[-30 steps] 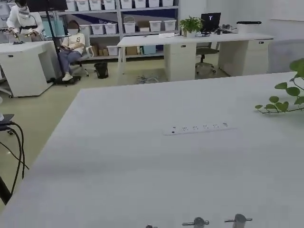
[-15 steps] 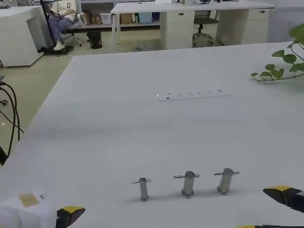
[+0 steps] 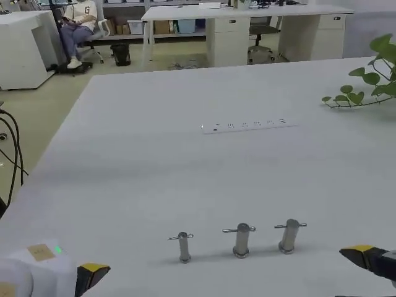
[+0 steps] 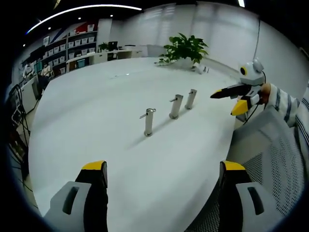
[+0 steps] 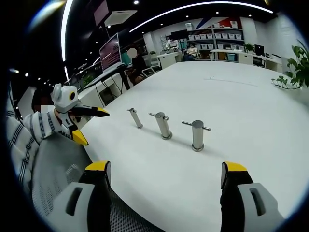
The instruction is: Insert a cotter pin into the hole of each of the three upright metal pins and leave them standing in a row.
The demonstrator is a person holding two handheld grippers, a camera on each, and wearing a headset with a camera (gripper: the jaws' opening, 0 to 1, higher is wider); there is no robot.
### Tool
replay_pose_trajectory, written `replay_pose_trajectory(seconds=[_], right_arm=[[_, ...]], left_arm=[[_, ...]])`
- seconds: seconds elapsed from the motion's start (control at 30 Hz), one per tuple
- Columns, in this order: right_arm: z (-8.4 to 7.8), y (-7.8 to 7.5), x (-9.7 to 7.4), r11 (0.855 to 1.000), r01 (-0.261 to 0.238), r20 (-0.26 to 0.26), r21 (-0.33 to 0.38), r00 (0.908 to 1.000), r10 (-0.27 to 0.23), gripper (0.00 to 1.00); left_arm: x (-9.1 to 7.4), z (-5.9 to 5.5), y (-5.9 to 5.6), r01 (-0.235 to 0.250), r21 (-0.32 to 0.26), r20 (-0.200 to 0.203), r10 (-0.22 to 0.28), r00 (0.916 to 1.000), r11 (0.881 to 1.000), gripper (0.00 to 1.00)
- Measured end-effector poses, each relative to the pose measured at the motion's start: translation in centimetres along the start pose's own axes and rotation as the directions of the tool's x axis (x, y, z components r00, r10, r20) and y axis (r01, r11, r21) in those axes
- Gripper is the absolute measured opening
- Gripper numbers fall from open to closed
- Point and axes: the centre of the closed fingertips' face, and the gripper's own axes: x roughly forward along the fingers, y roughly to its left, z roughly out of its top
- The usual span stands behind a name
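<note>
Three shiny metal pins [image 3: 240,240] on a smooth, matt white tabletop [image 3: 185,173]; white plastic power strip [image 3: 244,125].

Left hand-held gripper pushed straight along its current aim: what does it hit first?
Probably the nearest metal pin, at the row's end, roughly centred ahead of the open left hand-held gripper. Only bare table lies between; height is unclear.

A white power strip [image 3: 244,125] lies flat near the middle of the pale worktop [image 3: 142,179], and a leafy green plant [image 3: 354,97] trails over its far right edge. Beyond, a person [image 3: 77,21] sits beside white desks [image 3: 229,12], a black bin [image 3: 120,54] nearby.
</note>
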Motion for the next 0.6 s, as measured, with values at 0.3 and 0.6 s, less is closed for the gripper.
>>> replay_pose_trajectory(seconds=[0.3,0.6], right_arm=[[-0.5,-0.3,0.0,1.0,0.01,-0.017,0.0,0.9998,-0.01,0.93],[-0.8,-1.0,0.1,1.0,0.013,-0.038,-0.004,0.9992,-0.013,0.93]], left_arm=[[0.5,0.8,-0.6,0.003,-0.015,0.024,-0.003,0.9997,1.0,0.95],[1.1,-0.2,-0.6,-0.008,-0.012,-0.012,0.008,0.9999,1.0,0.95]])
